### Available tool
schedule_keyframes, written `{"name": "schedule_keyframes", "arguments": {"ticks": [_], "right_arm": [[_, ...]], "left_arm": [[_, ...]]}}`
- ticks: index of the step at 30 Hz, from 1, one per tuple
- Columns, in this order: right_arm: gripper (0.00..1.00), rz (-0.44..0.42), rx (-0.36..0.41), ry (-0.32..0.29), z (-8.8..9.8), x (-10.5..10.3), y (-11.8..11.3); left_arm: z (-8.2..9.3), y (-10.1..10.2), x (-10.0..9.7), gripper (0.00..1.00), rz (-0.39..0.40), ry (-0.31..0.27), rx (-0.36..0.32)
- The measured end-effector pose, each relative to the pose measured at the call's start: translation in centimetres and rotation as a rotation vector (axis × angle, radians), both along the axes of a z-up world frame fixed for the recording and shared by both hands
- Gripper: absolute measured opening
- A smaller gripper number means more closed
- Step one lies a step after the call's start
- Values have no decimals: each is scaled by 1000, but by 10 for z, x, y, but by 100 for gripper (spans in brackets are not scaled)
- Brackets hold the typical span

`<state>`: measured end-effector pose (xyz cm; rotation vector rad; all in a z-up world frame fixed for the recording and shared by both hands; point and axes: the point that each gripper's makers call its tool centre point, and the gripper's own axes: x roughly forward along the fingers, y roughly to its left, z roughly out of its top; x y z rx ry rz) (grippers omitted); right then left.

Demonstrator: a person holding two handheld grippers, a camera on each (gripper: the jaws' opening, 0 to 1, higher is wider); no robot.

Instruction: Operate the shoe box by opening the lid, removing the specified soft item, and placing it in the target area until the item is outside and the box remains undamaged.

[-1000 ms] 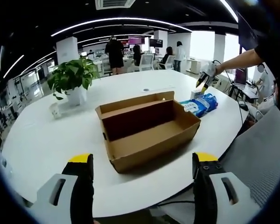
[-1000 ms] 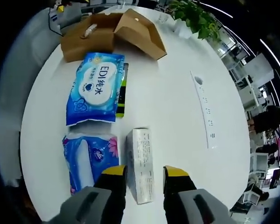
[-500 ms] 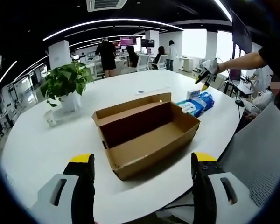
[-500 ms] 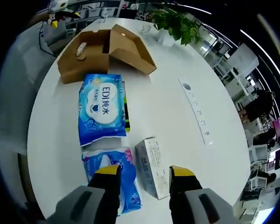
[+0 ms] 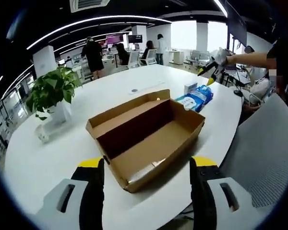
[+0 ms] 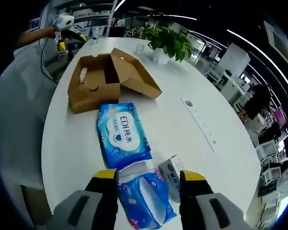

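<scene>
Sitting open on the white table (image 5: 48, 153): brown cardboard shoe box (image 5: 149, 136), lid folded back and standing along the far side, dark inner wall showing, a pale scrap and a small item on the floor of the box near its front corner. Undamaged as far as can be seen. From the right gripper view, same shoe box (image 6: 93, 84) further up the table (image 6: 182, 124), lid flap sloping outward to the right, a small white bottle-like thing (image 6: 82, 74) lying inside by the left wall. Just below the box, blue wipes pack (image 6: 122, 135) with white label lying flat on the table, outside the box; touching its lower edge, a second blue floral tissue pack (image 6: 146, 201), and just beside that a small grey-white carton (image 6: 172, 175). Potted plant (image 5: 50, 93) at left of the left gripper view, well apart from the box. Left gripper (image 5: 146, 165) hanging just in front of the box's near corner, yellow-tipped jaws spread wide, nothing between them, touching nothing. Right gripper (image 6: 148, 176) above the floral tissue pack, jaws apart, pack seen between the tips; contact cannot be told. Also right gripper (image 5: 212, 73) held up in the air beyond the packs in the left gripper view.
</scene>
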<state>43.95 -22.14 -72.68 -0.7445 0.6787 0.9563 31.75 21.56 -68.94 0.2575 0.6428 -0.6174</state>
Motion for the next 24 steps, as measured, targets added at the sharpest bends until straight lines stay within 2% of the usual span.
{"name": "schedule_keyframes", "arguments": {"ticks": [7,12,21,24], "right_arm": [[57,-16,57,-16,9,-23,19],[63,-69,125,-28,18,-35,32],[71,-140,210,-43,28,-49,46],[74,-157,235,-45,31,-59,50]], "left_arm": [[-3,-12,12,65,-77,14,2],[-9,-14,24,62,-162,30,56],[-20,-16,36,58,-235,61,106],[-27,-18,39,56,-268,81,144]]}}
